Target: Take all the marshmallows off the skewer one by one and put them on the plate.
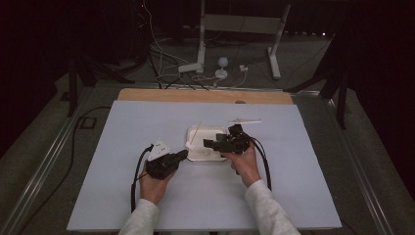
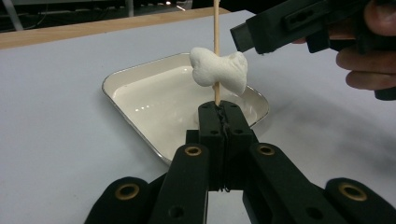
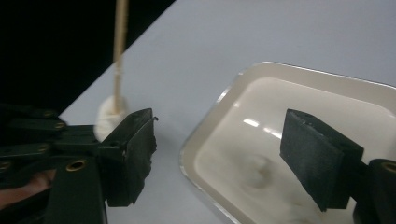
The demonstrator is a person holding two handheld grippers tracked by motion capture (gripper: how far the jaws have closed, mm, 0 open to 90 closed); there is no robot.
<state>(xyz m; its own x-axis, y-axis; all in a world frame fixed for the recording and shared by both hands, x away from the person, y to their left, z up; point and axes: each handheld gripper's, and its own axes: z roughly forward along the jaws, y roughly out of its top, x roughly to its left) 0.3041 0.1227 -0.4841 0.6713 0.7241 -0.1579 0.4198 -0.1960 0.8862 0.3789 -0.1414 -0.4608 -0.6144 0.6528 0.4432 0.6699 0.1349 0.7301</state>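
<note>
High view: left gripper [image 1: 182, 155] and right gripper [image 1: 209, 143] meet over a shallow white rectangular tray [image 1: 214, 156] on the pale blue table [image 1: 274, 186]; details here are small.

Left gripper view: jaws clamped on a thin wooden skewer [image 2: 216, 28] bearing a white marshmallow [image 2: 219, 70] above the tray; skewer top is cut off.

Right gripper view: jaws parted, empty, beside the blurred marshmallow. Threading appears done; whether more pieces follow cannot be judged.

Nothing readable here as far as I can see, no labels, brand names, numbers or signs on anything on the table or around it.
</note>
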